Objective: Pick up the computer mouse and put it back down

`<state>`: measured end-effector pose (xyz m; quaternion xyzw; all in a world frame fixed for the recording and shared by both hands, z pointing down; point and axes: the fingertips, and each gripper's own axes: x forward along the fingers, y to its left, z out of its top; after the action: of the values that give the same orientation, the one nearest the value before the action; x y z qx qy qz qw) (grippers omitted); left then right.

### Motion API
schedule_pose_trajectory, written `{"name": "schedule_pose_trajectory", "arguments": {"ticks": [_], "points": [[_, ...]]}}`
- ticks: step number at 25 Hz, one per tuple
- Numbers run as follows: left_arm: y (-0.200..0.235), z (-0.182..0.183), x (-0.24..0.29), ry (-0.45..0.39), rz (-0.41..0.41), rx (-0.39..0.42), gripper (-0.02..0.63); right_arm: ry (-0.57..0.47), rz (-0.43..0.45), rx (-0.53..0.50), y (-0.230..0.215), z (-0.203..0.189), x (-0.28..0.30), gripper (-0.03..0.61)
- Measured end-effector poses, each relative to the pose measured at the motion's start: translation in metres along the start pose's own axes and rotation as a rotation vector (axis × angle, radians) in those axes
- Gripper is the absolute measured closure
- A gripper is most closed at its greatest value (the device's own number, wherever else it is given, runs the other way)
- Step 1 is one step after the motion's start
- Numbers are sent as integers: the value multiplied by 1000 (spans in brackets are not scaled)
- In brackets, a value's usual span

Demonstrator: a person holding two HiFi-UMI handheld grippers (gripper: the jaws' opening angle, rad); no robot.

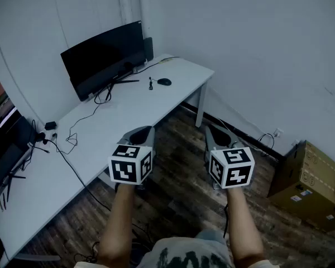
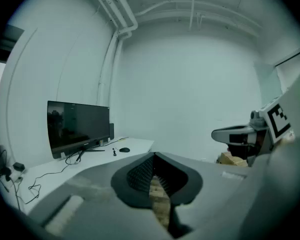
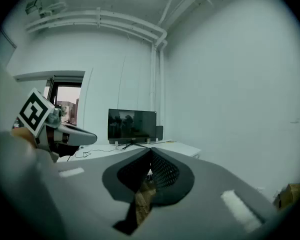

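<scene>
The black computer mouse (image 1: 163, 81) lies on the far end of the white desk (image 1: 128, 113), just right of the black monitor (image 1: 103, 57). In the left gripper view the mouse (image 2: 124, 149) shows small and distant on the desk. My left gripper (image 1: 147, 130) and right gripper (image 1: 212, 129) hang side by side over the wooden floor, well short of the mouse. Both sets of jaws meet at their tips with nothing between them, in the left gripper view (image 2: 154, 155) and the right gripper view (image 3: 151, 151). The right gripper view shows the monitor (image 3: 132, 124) but not the mouse.
Black cables (image 1: 72, 138) trail across the desk's near half. A second dark screen (image 1: 5, 147) stands at the left edge. Cardboard boxes (image 1: 310, 180) sit on the floor at the right by the wall. A desk leg (image 1: 200, 108) stands ahead of the grippers.
</scene>
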<state>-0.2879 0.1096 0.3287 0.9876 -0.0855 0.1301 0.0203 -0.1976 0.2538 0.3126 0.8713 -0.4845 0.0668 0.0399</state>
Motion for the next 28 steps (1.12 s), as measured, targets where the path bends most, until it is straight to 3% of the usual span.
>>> {"name": "schedule_pose_trajectory", "arguments": {"ticks": [15, 28], "points": [[-5, 5, 37, 0, -25, 13, 612, 11, 10, 4, -18, -7, 22, 545], [2, 26, 142, 22, 90, 12, 612, 37, 113, 21, -96, -9, 104, 476]]}}
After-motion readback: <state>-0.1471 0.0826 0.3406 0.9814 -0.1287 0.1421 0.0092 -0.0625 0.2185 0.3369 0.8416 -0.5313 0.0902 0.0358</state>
